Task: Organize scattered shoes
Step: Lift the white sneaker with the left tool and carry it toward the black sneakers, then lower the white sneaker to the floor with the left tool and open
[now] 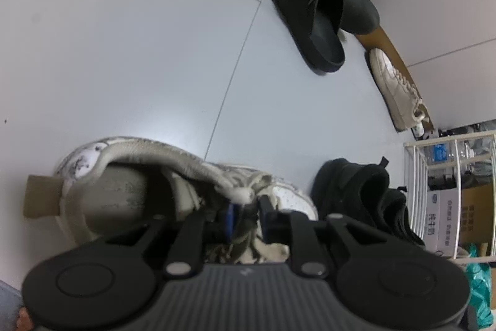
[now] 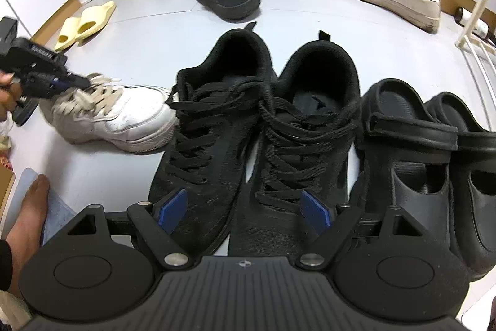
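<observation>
The left gripper [image 1: 248, 210] points steeply down into the white sneaker [image 1: 124, 194]. Its jaws stand narrow, with the tongue and laces between them; whether the pads are pinching cannot be told. The sneaker rests on the floor just left of the pair of black sneakers [image 1: 356, 191]. Its heel is farthest from that pair and its toe is hidden under the gripper. Beyond the black pair, against the brown skirting [image 1: 390, 45], lie a black clog [image 1: 310, 5] and the second white sneaker [image 1: 393, 86]. A white wire rack [image 1: 415, 191] stands on the far side of the pair from the gripper.

In the right wrist view, the right gripper [image 2: 245, 207] hangs over the toes of the black pair, jaws wide with nothing between the pads. The white sneaker lies crosswise to that pair, its toe just beside the nearer black shoe's side and its long axis nearly square to theirs. A pair of black strapped clogs [image 2: 412, 145] sits touching the pair's other side, parallel to it. Yellow slides [image 2: 83, 24] lie well away, past the white sneaker.

The left hand seems the one to finish this. The shoe probably needs its heel swung round until it lies parallel with the black pair. Bare floor beyond the heel gives room, but the toe has almost none.
</observation>
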Demonstrator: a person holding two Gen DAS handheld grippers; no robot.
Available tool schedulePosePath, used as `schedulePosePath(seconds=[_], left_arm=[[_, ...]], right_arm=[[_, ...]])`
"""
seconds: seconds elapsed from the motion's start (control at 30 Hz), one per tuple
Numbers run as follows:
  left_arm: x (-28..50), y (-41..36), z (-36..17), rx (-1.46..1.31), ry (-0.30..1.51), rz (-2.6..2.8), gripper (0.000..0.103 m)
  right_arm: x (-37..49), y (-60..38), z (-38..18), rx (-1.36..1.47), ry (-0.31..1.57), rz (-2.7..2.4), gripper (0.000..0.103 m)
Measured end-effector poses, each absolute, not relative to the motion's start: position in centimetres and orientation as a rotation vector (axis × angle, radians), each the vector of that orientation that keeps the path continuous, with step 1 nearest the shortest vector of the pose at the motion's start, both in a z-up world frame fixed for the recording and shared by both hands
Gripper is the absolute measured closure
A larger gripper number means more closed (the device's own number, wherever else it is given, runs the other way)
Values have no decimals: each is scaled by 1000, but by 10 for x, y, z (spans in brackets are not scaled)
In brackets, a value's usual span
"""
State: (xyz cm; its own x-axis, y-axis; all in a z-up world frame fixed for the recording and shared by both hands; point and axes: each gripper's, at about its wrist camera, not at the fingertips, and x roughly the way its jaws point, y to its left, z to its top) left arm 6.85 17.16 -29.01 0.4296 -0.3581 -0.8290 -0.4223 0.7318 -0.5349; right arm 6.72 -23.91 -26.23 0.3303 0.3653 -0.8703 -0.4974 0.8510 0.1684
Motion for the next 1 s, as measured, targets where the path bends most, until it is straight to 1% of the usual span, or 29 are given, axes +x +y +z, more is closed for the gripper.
schedulePosePath(seconds=[0.07,0.1,0.4,0.5,0.57,0.6,0.67,0.7,0.77,1.0], left_arm=[[67,171,-286,-795,1146,49,68],[65,171,-285,-798,1139,51,67],[44,180,-260,-776,1029,32,66],[45,186,-254,-753,1012,34,62],[45,189,-251,-749,1006,29,51],[46,193,-249,-750,1002,31,48],[46,199,-246,-749,991,41,34],[46,204,-242,-745,972,57,32],[45,208,-239,-755,946,51,25],[41,212,-235,-779,917,-2,16]], right_arm=[[67,-231,-254,-189,1090,595,19],[68,-227,-249,-201,1087,607,19],[85,-184,-187,-359,1030,709,19],[83,-164,-173,-423,1017,751,19],[82,-147,-156,-421,1041,800,19],[81,-142,-149,-381,1062,823,19],[80,-131,-138,-376,1069,842,19],[79,-129,-137,-380,1066,842,19],[74,-110,-130,-446,1021,819,19],[70,-72,-139,-402,991,829,19]])
